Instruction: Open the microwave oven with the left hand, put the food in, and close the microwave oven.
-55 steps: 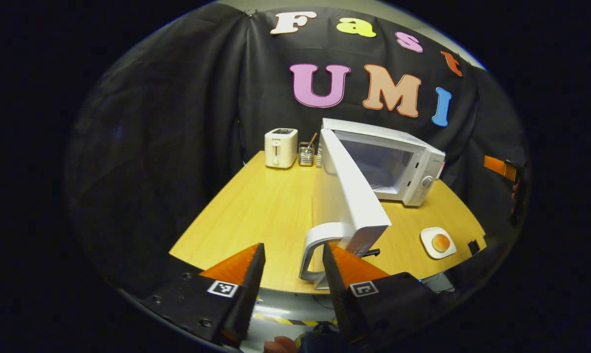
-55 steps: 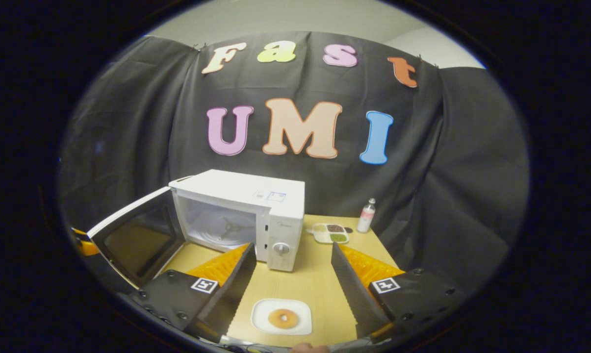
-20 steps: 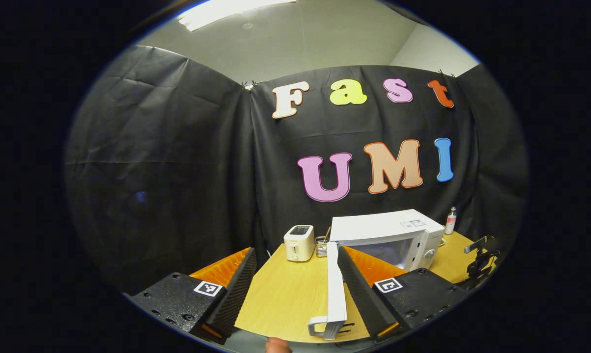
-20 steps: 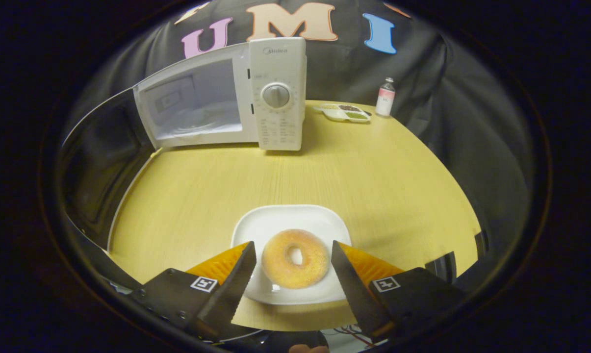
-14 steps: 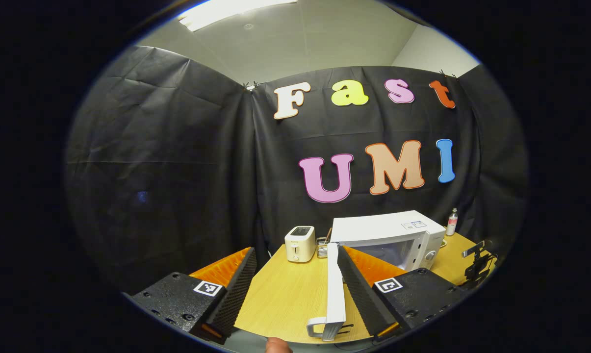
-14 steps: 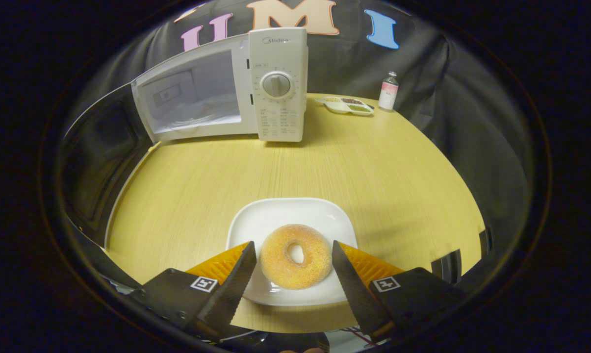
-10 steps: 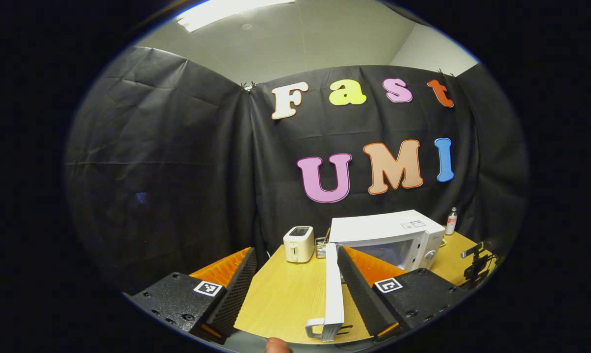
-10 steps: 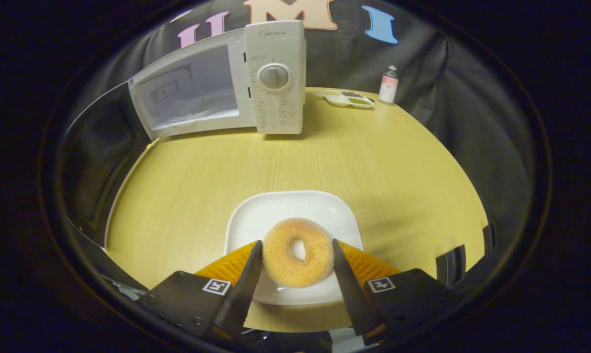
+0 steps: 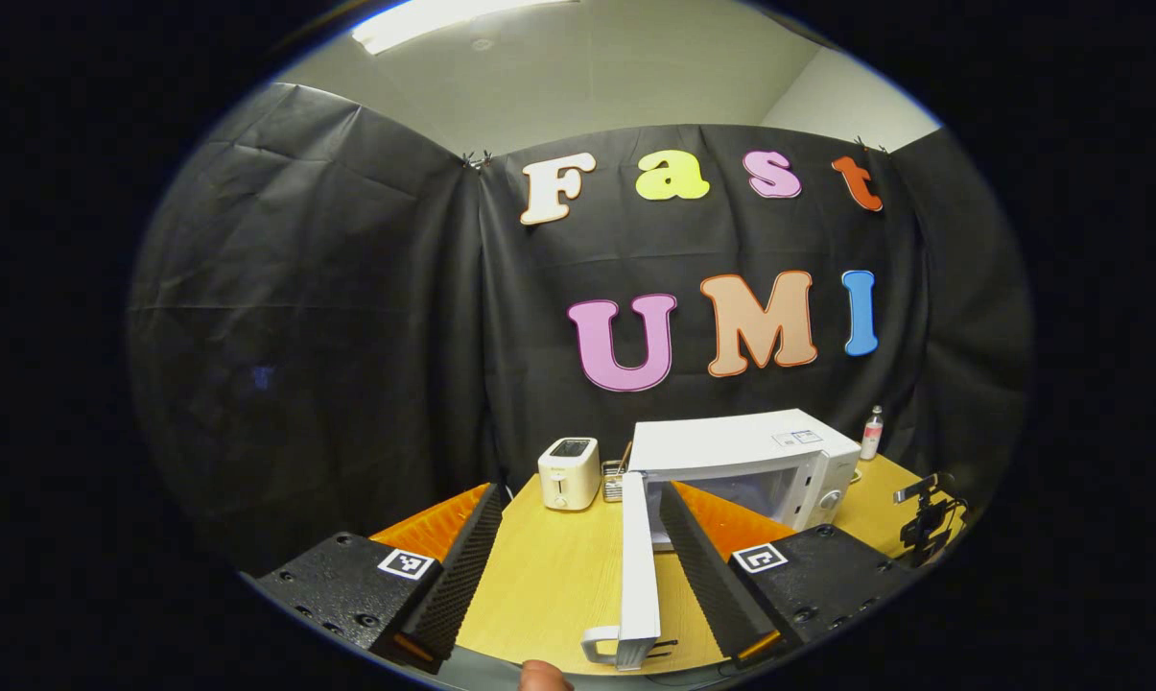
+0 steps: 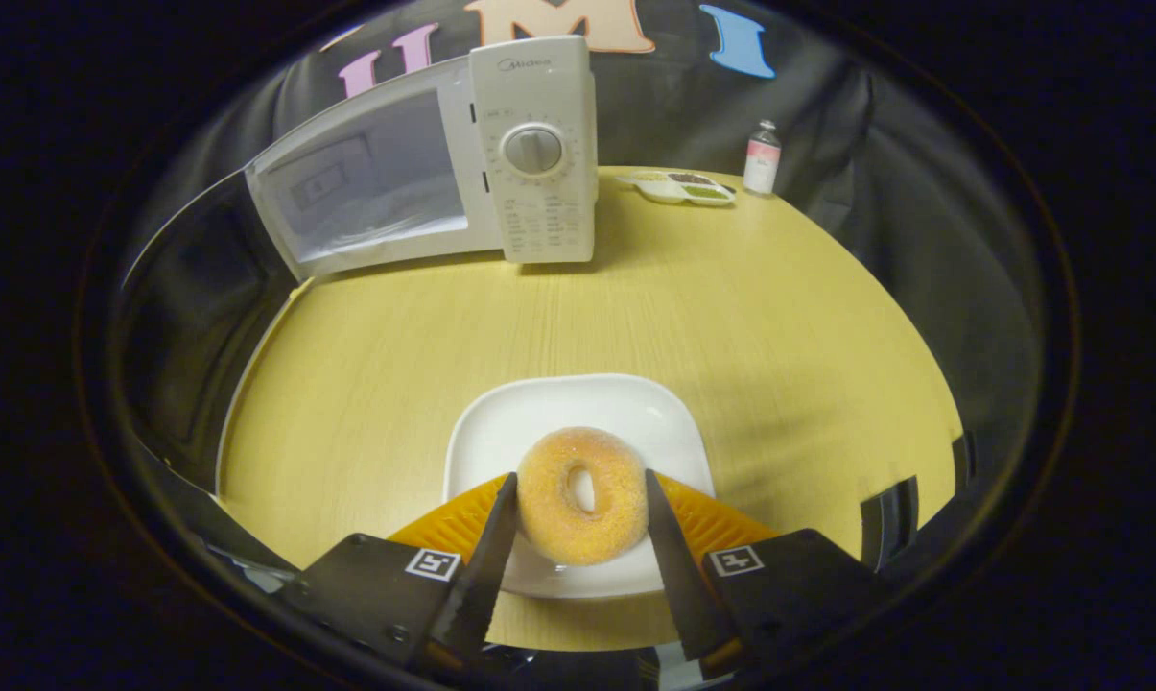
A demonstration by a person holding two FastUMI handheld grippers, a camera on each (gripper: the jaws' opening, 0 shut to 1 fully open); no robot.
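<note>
The doughnut (image 10: 582,494) is clasped by the right gripper (image 10: 579,537) at 6 o'clock on the plate (image 10: 578,422); it could be crushed if squeezed hard. The left gripper (image 9: 573,566) is held released.

My right gripper (image 10: 578,523) is angled down, and I've got its jaws drawn in close, both fingers pressing the flanks of the donut (image 10: 582,494) between them. My left gripper (image 9: 573,566) is held up and level, pointing forward, jaws spread wide with nothing clamped. A fingertip (image 9: 542,677) of the holding hand peeks in at the bottom edge of the left gripper view.
</note>
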